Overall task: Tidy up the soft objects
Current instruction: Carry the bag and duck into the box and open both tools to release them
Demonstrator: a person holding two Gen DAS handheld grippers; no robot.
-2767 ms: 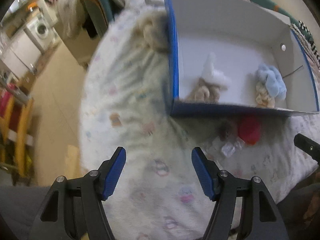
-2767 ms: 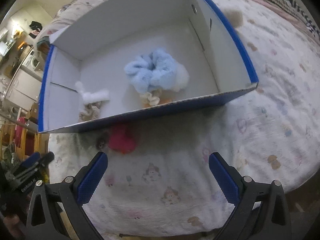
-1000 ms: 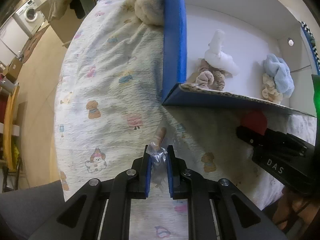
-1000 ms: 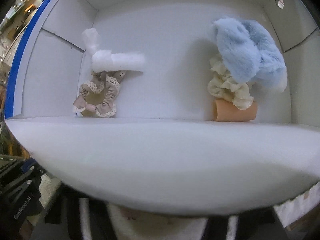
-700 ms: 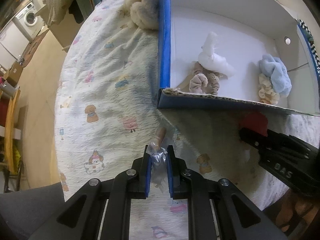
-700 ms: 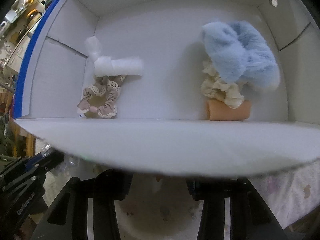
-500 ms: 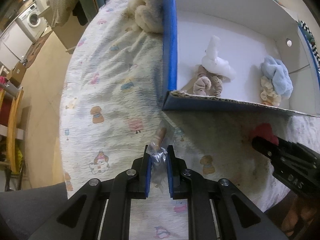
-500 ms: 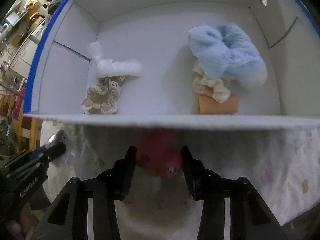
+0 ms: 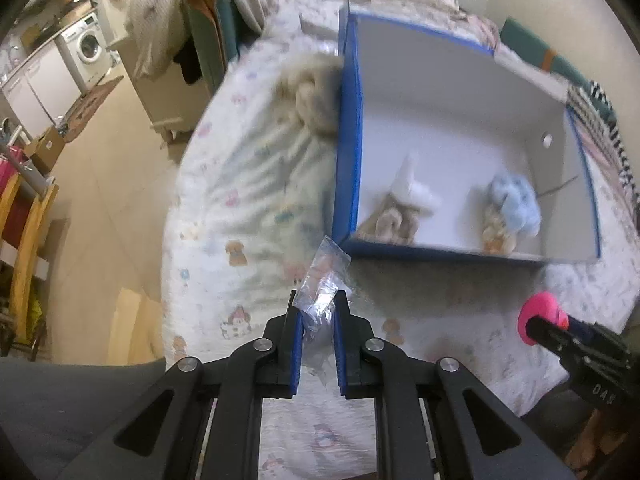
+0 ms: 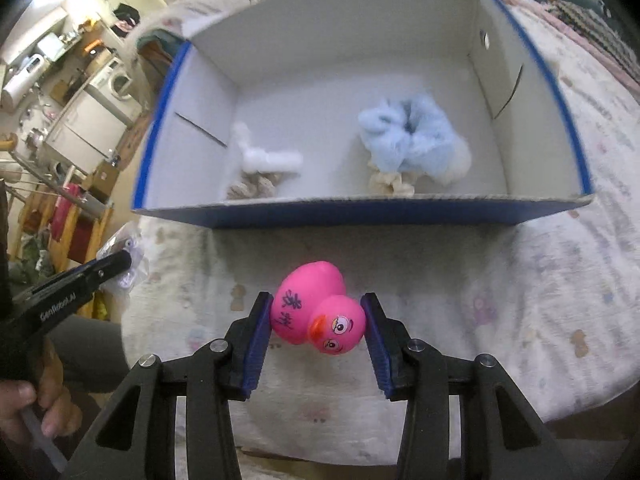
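Observation:
My left gripper [image 9: 317, 312] is shut on a small clear plastic bag [image 9: 322, 284] and holds it above the bed, in front of the box's near left corner. My right gripper [image 10: 318, 314] is shut on a pink rubber duck [image 10: 316, 314], held in front of the box's near wall; the duck also shows in the left wrist view [image 9: 540, 318]. The blue-and-white cardboard box [image 10: 360, 210] holds a light blue scrunchie [image 10: 412, 140], a cream scrunchie [image 10: 390, 184], a white fluffy piece [image 10: 268, 158] and a beige lace scrunchie [image 10: 252, 190].
The box sits on a bed with a cartoon-print cover [image 9: 240, 216]. A beige plush item [image 9: 314, 96] lies against the box's left outer wall. Left of the bed are bare floor [image 9: 100, 216], a chair with clothes [image 9: 200, 32] and a washing machine [image 9: 86, 46].
Both grippers have lifted and pulled back from the box. The right gripper has come out from under the box's near wall with the pink duck held. The left keeps its hold on the bag.

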